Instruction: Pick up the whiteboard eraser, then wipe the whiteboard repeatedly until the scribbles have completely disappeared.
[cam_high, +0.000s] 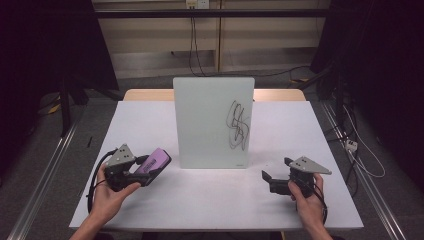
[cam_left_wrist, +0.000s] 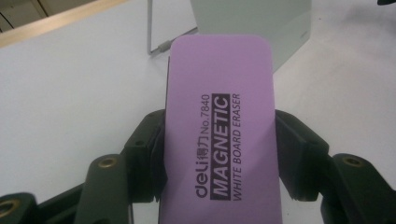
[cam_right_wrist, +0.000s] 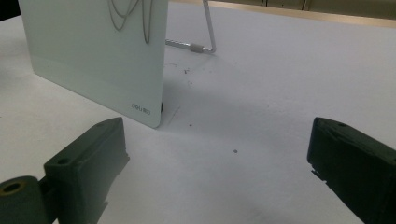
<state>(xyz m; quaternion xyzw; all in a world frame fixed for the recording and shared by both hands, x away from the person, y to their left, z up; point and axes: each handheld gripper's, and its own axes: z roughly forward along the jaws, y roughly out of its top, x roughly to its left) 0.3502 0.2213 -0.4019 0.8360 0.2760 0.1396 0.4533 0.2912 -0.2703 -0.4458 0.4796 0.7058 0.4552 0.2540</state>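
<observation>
1. A small whiteboard (cam_high: 213, 122) stands upright near the middle of the white table (cam_high: 210, 200), propped on a metal wire stand (cam_right_wrist: 205, 32) behind it.
2. Black scribbled lines (cam_high: 239, 125) mark the right half of the board face. The left half is bare.
3. The left gripper (cam_high: 150, 167) sits at the near left of the table, held in the person's left hand (cam_high: 107, 197). Its jaws are clamped on the long sides of a purple eraser (cam_left_wrist: 219, 135).
4. The eraser label reads "deli No.7840 MAGNETIC WHITE BOARD ERASER". The eraser's free end points toward the lower left corner of the board, near it but apart from it.
5. The right gripper (cam_high: 267, 180) sits at the near right of the table, held in the person's right hand (cam_high: 307, 202). Its jaws stand wide apart with nothing between them.
6. In the right gripper view, the board's lower corner, printed "deli" (cam_right_wrist: 140, 107), lies ahead and to the left of the jaws, not touching them.
</observation>
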